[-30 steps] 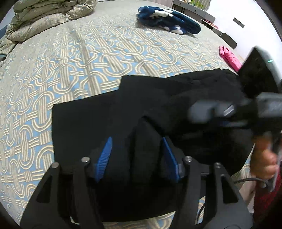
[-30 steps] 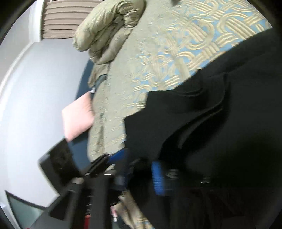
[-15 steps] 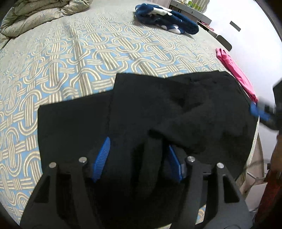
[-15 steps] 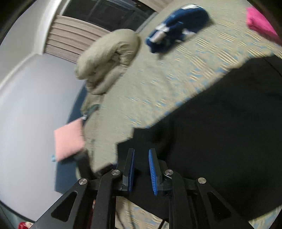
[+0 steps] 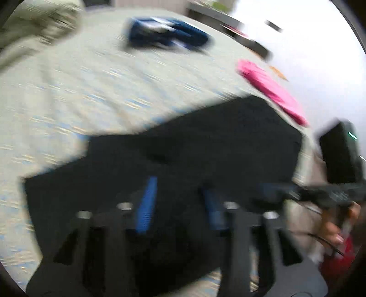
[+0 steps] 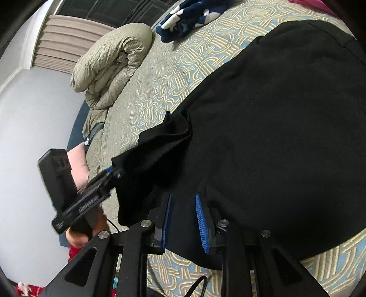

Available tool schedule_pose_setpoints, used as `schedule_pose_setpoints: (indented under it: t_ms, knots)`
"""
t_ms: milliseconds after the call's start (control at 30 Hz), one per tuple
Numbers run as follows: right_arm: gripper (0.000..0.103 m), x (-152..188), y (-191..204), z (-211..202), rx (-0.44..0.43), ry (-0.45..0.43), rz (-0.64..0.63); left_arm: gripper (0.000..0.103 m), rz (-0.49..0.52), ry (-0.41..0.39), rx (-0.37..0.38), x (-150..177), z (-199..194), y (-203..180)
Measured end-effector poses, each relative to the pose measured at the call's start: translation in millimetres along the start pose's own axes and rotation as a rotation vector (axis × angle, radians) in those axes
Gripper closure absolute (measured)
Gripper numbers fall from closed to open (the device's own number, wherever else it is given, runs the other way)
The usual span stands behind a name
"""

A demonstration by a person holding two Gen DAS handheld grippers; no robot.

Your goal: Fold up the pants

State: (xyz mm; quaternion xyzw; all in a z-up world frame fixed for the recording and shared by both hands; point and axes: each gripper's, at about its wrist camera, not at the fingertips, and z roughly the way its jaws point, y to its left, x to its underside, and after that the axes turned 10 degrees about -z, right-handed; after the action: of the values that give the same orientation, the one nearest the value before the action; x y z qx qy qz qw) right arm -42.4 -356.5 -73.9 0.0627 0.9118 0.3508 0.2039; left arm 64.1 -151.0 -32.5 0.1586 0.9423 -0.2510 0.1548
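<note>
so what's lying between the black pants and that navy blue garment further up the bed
Nothing: in the right wrist view, only bare patterned bedspread runs between the black pants and the navy garment. The blurred left wrist view agrees.

left wrist: heavy motion blur | right wrist: sharp | light: seemingly even indoor

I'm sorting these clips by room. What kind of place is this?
Most likely a bedroom: the black pants lie on a bed with a patterned beige-and-blue bedspread, a rolled beige quilt sits at its far end, and other garments lie around.
</note>
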Motion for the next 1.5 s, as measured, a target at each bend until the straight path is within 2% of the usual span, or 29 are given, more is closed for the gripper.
schedule_pose_setpoints:
  t_ms: [67,133,200,267,300,333,367,400,433,467,500,567,600,700,767,800,833,867,933,967,1000,1067,1100,1200,1300,1500]
  knots:
    - [0.081,-1.2,2.2,-8.9,0.011,-0.021,-0.003,0.072,0.036,0.061,0.093,8.9,3.1,-19.1]
    - [0.081,-1.1,3.9,-18.2,0.017,-0.039,-0.002,0.072,0.087,0.091,0.136,17.7,4.8,-36.7]
    - [0.076,0.9,5.0,-25.9,0.026,-0.051,-0.003,0.072,0.148,0.129,0.177,27.4,3.2,-51.1]
    - [0.074,4.1,4.3,-33.0,0.039,-0.06,-0.007,0.069,0.185,0.11,0.159,31.9,-4.3,-52.9]
    - [0.074,5.6,3.9,-34.0,0.041,-0.059,-0.007,0.067,0.191,0.066,0.108,31.1,-11.8,-45.7]
    - [0.074,6.1,3.1,-33.7,0.04,-0.056,-0.007,0.057,0.184,0.037,0.071,31.0,-16.8,-37.7]
    - [0.073,6.2,2.6,-32.8,0.036,-0.052,-0.009,0.046,0.157,-0.006,0.016,27.8,-23.3,-24.1]
    - [0.073,6.1,3.0,-30.7,0.031,-0.049,-0.011,0.042,0.093,-0.062,-0.06,20.7,-30.2,1.4]
    - [0.073,5.4,3.8,-27.7,0.025,-0.042,-0.016,0.041,0.05,-0.088,-0.103,17.1,-34.0,16.8]
    - [0.073,4.3,6.1,-23.3,0.016,-0.033,-0.024,0.041,-0.042,-0.116,-0.172,9.7,-37.5,47.3]
    - [0.073,3.0,9.9,-17.8,0.004,-0.022,-0.036,0.041,-0.12,-0.119,-0.203,4.8,-37.9,71.8]
    - [0.073,0.2,19.5,-6.0,-0.012,0.005,-0.066,0.041,-0.252,-0.102,-0.208,1.7,-35.3,107.1]
    - [0.073,-1.4,25.6,1.1,-0.016,0.021,-0.084,0.041,-0.32,-0.084,-0.175,0.1,-30.8,125.2]
    - [0.073,-3.7,38.7,15.9,0.002,0.058,-0.116,0.041,-0.355,-0.055,-0.116,0.3,-15.2,133.6]
    - [0.073,-4.6,41.6,20.2,0.062,0.072,-0.121,0.042,-0.319,-0.061,-0.111,-1.9,-8.2,124.5]
    - [0.073,-4.8,40.4,20.0,0.105,0.074,-0.116,0.049,-0.287,-0.06,-0.102,-3.2,-4.9,116.9]
    - [0.073,-5.4,35.6,16.9,0.166,0.066,-0.099,0.08,-0.269,-0.05,-0.099,-4.3,-2.3,109.2]
    - [0.073,-5.5,30.4,12.2,0.201,0.053,-0.079,0.099,-0.258,-0.038,-0.094,-4.7,-0.7,102.6]
    - [0.073,-5.6,9.8,-7.3,0.249,-0.001,-0.001,0.099,-0.182,-0.031,-0.022,3.3,-6.6,74.2]
    - [0.073,-5.1,0.0,-18.3,0.259,-0.031,0.038,0.099,-0.121,-0.027,-0.016,9.9,-7.9,57.8]
    - [0.073,-4.3,-10.0,-30.4,0.27,-0.063,0.075,0.098,-0.017,-0.023,-0.038,19.7,-9.4,31.9]
    - [0.071,-0.8,-34.8,-58.4,0.317,-0.14,0.161,0.086,0.134,-0.031,-0.076,35.7,-10.0,-1.4]
    - [0.064,1.3,-45.9,-69.0,0.345,-0.166,0.202,0.084,0.191,-0.031,-0.064,42.5,-10.1,-14.8]
    - [0.059,9.6,-74.0,-94.7,0.409,-0.215,0.303,0.079,0.281,-0.023,-0.023,53.2,-8.3,-41.1]
    - [0.056,17.9,-89.7,-109.5,0.419,-0.247,0.35,0.075,0.326,-0.023,-0.065,53.7,1.2,-54.9]
    - [0.055,23.1,-96.2,-120.0,0.381,-0.289,0.383,0.073,0.247,-0.03,-0.128,44.4,-1.5,-41.1]
